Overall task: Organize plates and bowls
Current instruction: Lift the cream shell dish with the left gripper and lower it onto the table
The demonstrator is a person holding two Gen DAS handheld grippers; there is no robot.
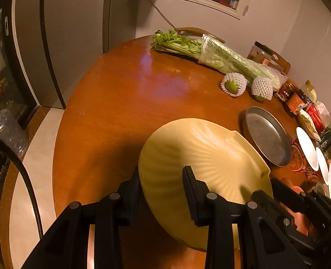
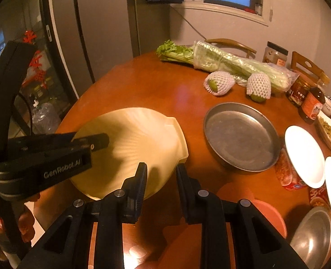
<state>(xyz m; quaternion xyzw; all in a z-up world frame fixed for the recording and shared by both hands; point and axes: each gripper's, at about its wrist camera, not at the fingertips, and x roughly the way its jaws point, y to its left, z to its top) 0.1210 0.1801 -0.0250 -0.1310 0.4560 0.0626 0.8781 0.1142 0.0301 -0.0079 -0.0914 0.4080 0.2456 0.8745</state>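
Note:
A pale yellow shell-shaped plate (image 1: pixel 201 157) is tilted above the round wooden table (image 1: pixel 120 94). My left gripper (image 1: pixel 162 179) is shut on the plate's near rim, one finger on each face. In the right wrist view the left gripper (image 2: pixel 98 142) reaches over the same plate (image 2: pixel 138 139). My right gripper (image 2: pixel 162 174) is open and empty, its left finger next to the plate's near right edge. A round metal pan (image 2: pixel 241 136) lies to the right, also in the left wrist view (image 1: pixel 266 135). Two white plates (image 2: pixel 304 154) lie further right.
Celery in plastic (image 2: pixel 228 62), two fruits in foam nets (image 2: pixel 219 83), jars and sauce bottles (image 2: pixel 313 107) line the far and right side. A pink bowl (image 2: pixel 270 215) and a steel bowl (image 2: pixel 313 235) sit near right. A fridge (image 2: pixel 75 33) stands left.

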